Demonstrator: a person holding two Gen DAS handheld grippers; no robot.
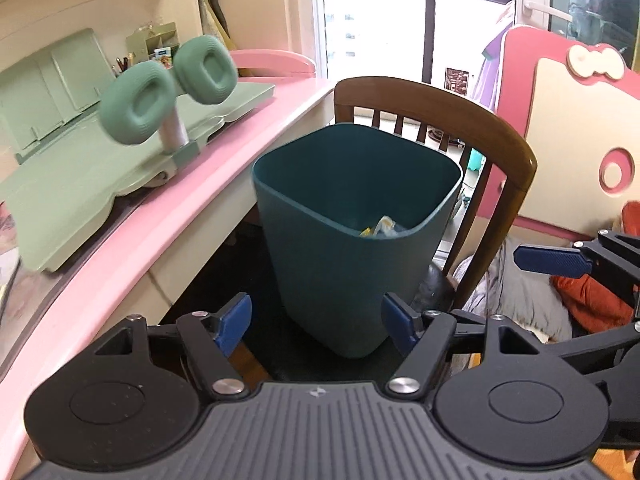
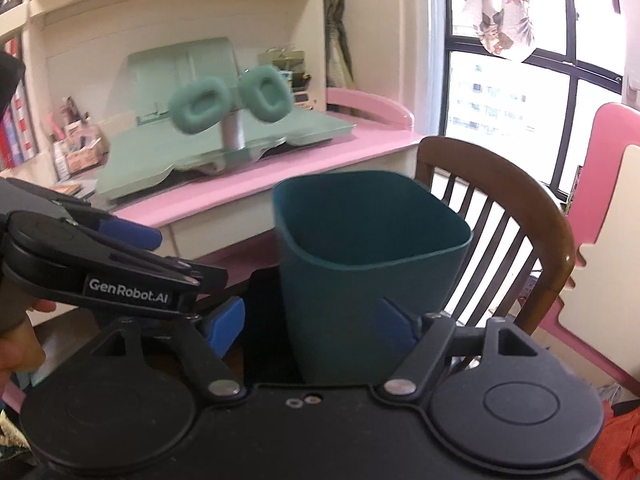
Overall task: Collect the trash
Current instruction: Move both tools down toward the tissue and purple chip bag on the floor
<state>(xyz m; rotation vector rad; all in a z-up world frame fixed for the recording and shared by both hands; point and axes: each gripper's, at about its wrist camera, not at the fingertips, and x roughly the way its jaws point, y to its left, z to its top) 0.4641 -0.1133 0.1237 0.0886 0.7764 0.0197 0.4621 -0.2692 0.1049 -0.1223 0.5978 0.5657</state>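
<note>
Trash (image 1: 383,227) half hidden inside bin (image 1: 320,264)

Dark teal square plastic bin (image 1: 344,236) mouth open from above. Pink-edged surface (image 1: 192,200) close on its left, brown wooden slatted chair back (image 1: 496,148) right behind it; near side free.

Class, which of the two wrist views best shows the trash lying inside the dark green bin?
The left wrist view: it looks down past the rim of the bin to crumpled yellow and white trash at the bottom. The right wrist view shows the bin only lower and blurred, its inside dark with no trash visible.
</note>
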